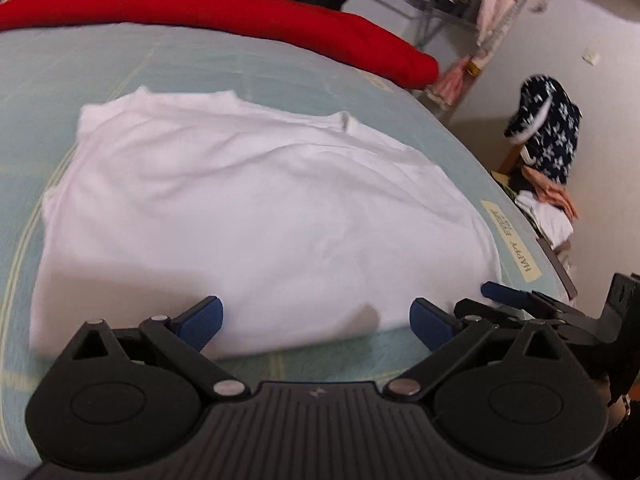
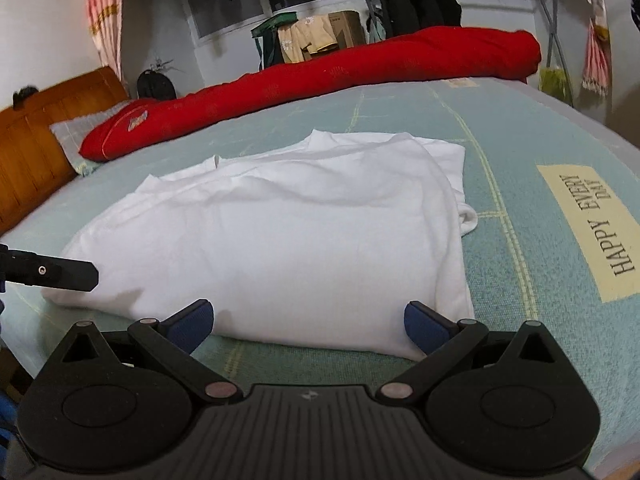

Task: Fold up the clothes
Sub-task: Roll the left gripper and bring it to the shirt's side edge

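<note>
Two sets of tongs are seen at the near hem of one white T-shirt (image 2: 280,236), which lies on the bed (image 2: 520,216). Left tongs (image 1: 316,320): jaws spread wide, nothing held, blue pads poised over the near edge of the cloth. Right tongs (image 2: 308,320): likewise spread and empty, set at the near right corner of the garment; contact with the fabric cannot be confirmed.

Garment state: the sides appear already turned in, so that a roughly rectangular stack is presented, with one layer protruding at the far right edge. The collar end is directed away from the tongs. The lengthwise folds are therefore judged done; at least one crosswise fold, hem toward collar, is judged outstanding.

Beside the shirt, a "HAPPY EVERY DAY" label (image 2: 592,232) is noted on the bed cover. Farther off, a red rolled quilt (image 2: 360,68) is laid along the far edge of the bed, well apart from the shirt.
</note>
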